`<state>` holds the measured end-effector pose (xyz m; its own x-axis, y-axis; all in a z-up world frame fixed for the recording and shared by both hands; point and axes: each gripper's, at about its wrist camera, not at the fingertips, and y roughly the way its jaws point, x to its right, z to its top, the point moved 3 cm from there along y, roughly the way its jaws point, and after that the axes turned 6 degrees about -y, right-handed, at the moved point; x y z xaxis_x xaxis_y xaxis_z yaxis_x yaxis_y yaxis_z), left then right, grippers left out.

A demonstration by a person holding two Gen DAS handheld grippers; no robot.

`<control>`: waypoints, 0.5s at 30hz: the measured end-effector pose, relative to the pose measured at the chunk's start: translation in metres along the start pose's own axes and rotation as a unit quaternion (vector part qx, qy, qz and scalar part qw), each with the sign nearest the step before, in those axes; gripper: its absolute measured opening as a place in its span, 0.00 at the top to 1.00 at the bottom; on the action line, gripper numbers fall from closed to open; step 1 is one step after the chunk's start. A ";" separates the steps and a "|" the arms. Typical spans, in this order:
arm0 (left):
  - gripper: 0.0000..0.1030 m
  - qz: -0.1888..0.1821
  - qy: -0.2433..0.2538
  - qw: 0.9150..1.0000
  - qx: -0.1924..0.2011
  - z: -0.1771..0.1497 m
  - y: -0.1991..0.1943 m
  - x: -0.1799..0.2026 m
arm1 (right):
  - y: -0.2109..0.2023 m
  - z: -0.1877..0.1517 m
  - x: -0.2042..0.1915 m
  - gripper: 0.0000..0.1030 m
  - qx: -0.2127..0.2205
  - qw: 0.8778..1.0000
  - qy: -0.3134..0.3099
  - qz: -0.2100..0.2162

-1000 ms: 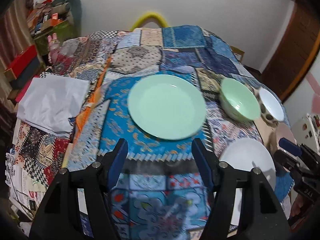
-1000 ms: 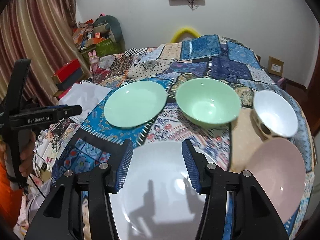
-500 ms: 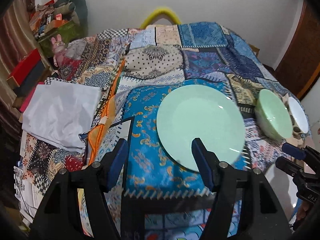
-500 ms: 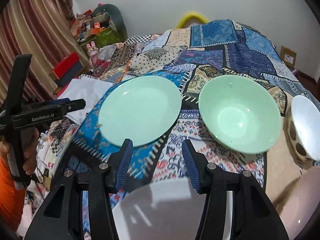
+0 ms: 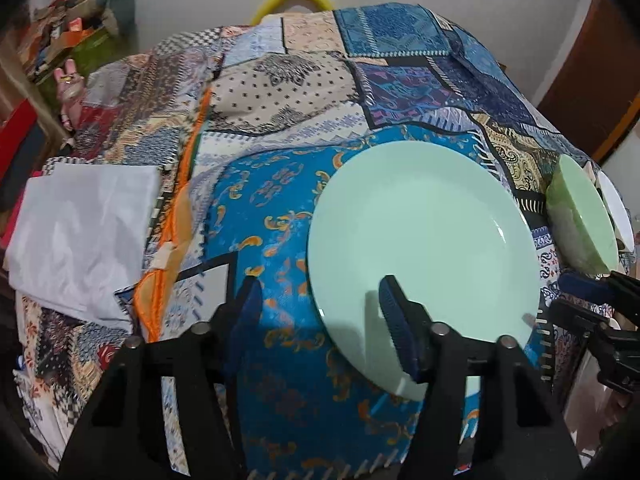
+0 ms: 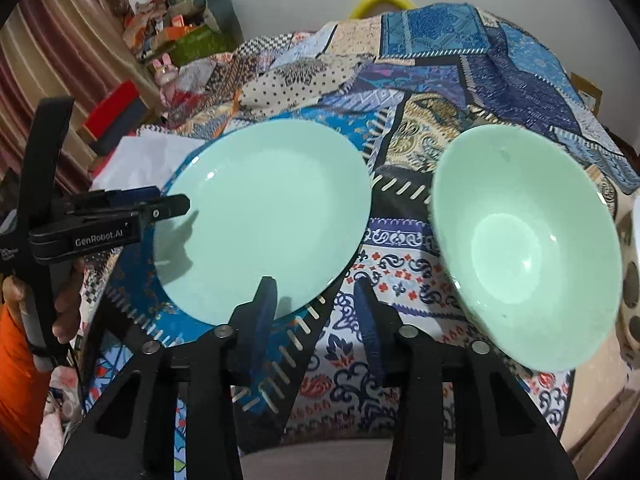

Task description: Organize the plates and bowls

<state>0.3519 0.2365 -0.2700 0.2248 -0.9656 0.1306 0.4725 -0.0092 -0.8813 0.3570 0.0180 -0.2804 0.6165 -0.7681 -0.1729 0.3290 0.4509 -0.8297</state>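
A pale green plate [image 5: 420,240] [image 6: 264,216] lies on the patchwork tablecloth [image 5: 280,92]. My left gripper [image 5: 320,296] hangs low over its left rim, jaws closing. The rim passes between the fingers, the right finger is over the plate, and no pad presses on it. In the right wrist view the left gripper [image 6: 160,202] reaches in over the plate's left side. My right gripper [image 6: 314,296] is at the plate's near right rim, jaws closing with the rim between them, untouched. A green bowl [image 6: 524,240] [image 5: 580,220] stands to the right of the plate.
A white bowl with a spotted outside [image 6: 632,280] [image 5: 618,208] stands right of the green bowl. A white plate's edge [image 6: 320,458] shows under my right gripper. Folded white cloth [image 5: 80,232] lies at the table's left. Cluttered shelves [image 6: 176,36] stand at the back left. A hand [image 6: 68,300] holds the left gripper.
Both grippers have moved forward and down to the green plate, which now looks much bigger. The white plate has slipped to the bottom edge. Both pairs of jaws stand narrower.
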 end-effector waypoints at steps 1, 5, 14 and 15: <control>0.50 -0.002 0.001 1.000 -0.005 0.002 0.005 0.000 | 0.003 0.001 0.000 0.66 -0.003 1.000 0.001 -0.001; 0.54 -0.004 0.010 1.000 0.000 0.009 0.013 0.000 | 0.008 0.005 0.000 0.66 -0.008 1.000 0.002 -0.003; 0.60 -0.038 0.036 0.999 0.005 0.014 0.022 0.010 | 0.025 0.013 0.008 0.66 -0.020 0.999 0.040 0.014; 0.60 -0.039 0.037 0.999 0.006 0.014 0.023 0.009 | 0.026 0.014 0.008 0.65 -0.022 0.999 0.043 0.015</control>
<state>0.3764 0.2309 -0.2824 0.1237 -0.9786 0.1646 0.4966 -0.0826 -0.8640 0.3808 0.0297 -0.2955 0.5613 -0.7916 -0.2414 0.2784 0.4554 -0.8457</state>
